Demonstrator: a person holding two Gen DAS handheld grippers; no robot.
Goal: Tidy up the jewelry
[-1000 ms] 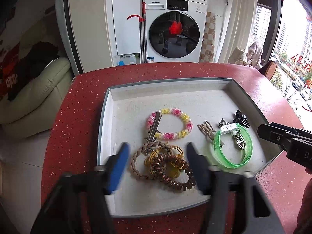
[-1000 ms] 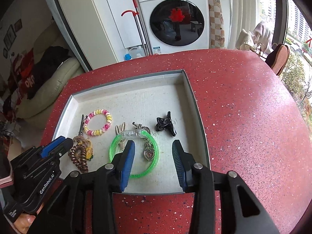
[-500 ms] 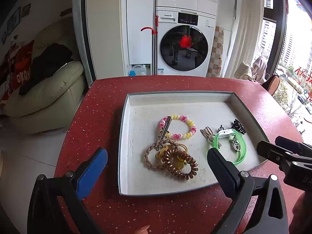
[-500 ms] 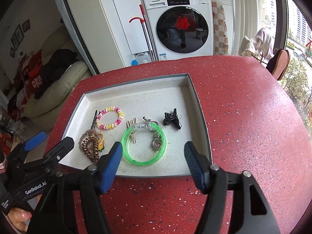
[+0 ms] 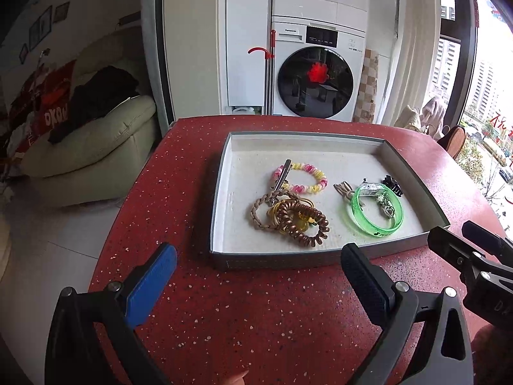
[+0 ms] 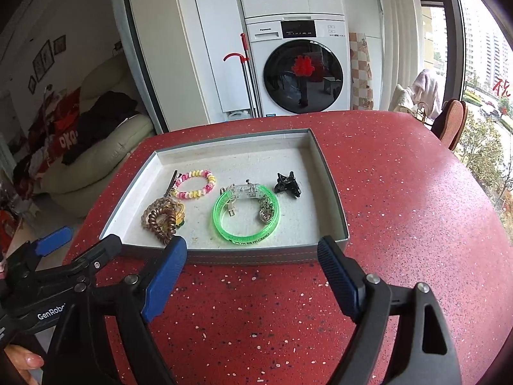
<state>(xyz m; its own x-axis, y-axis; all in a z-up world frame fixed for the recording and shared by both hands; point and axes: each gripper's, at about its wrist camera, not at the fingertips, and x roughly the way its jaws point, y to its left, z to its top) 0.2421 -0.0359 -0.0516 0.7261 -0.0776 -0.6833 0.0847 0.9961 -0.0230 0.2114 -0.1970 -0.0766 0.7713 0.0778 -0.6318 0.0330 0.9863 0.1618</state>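
A grey tray (image 5: 221, 173) (image 6: 333, 192) on the red table holds a green bangle (image 5: 375, 224) (image 6: 243, 234), a pink and yellow bead bracelet (image 5: 307, 173) (image 6: 195, 192), a brown coil hair tie (image 5: 301, 221) (image 6: 162, 221) on a braided band, a black claw clip (image 5: 392, 184) (image 6: 287, 186) and a heart charm (image 6: 265, 215). My left gripper (image 5: 256, 266) is open and empty, in front of the tray. My right gripper (image 6: 251, 263) is open and empty, also in front of the tray.
The red speckled table (image 6: 400, 192) (image 5: 256, 320) is round, with its edge at left and right. A cream sofa (image 5: 86, 141) stands to the left. A washing machine (image 6: 301, 67) stands behind, and a chair (image 6: 452, 122) at the right.
Both grippers have drawn back from over the tray to in front of it and have opened wider. The jewelry has not moved.
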